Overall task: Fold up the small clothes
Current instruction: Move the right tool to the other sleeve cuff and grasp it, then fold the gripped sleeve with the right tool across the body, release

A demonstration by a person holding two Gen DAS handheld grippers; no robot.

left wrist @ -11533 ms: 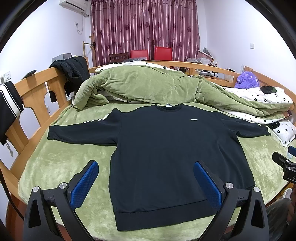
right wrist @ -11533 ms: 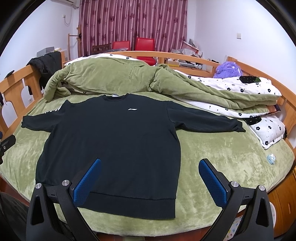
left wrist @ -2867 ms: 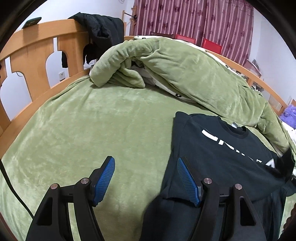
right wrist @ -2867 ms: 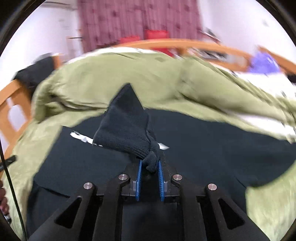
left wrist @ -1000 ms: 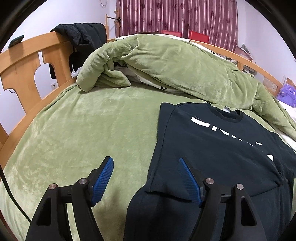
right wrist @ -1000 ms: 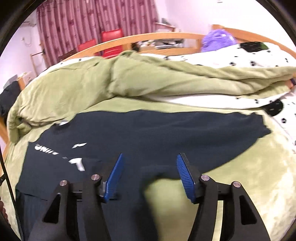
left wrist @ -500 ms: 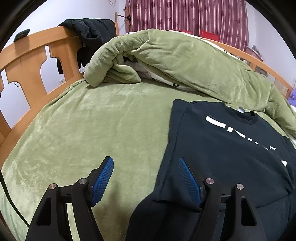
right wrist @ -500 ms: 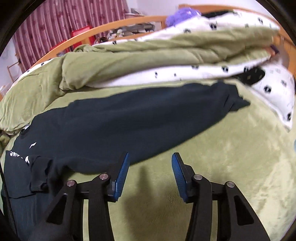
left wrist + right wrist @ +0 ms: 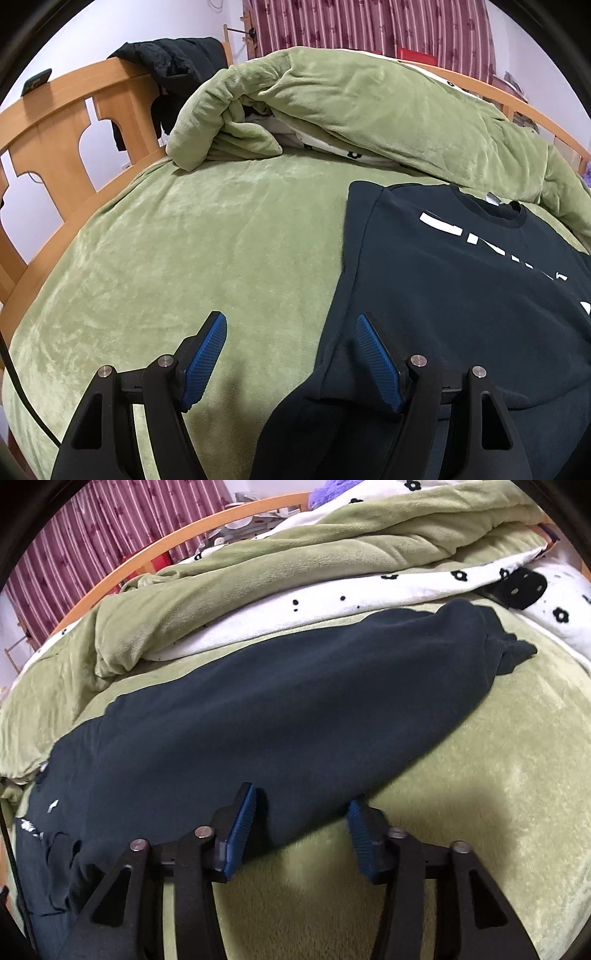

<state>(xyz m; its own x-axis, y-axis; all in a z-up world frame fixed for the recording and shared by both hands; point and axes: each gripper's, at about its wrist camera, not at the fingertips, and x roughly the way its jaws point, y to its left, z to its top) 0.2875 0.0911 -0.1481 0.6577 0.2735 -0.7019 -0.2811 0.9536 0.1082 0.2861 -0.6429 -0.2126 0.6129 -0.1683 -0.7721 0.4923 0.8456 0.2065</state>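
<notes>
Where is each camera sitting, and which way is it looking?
Left wrist: sits on the left hand-held gripper, looking down over the green bedspread at the sweatshirt's folded side; only its open fingers show.
Right wrist: sits on the right hand-held gripper, looking along the outstretched sleeve; its fingers, just closing, straddle the sleeve's edge.
Both share the sweatshirt, the bedspread and the green quilt.

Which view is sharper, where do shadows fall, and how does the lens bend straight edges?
Left wrist view: crisp, bed rail bowed by fisheye, corners black. Right wrist view: slightly soft, the right gripper casting a shadow on the green blanket beside the black sleeve.
</notes>
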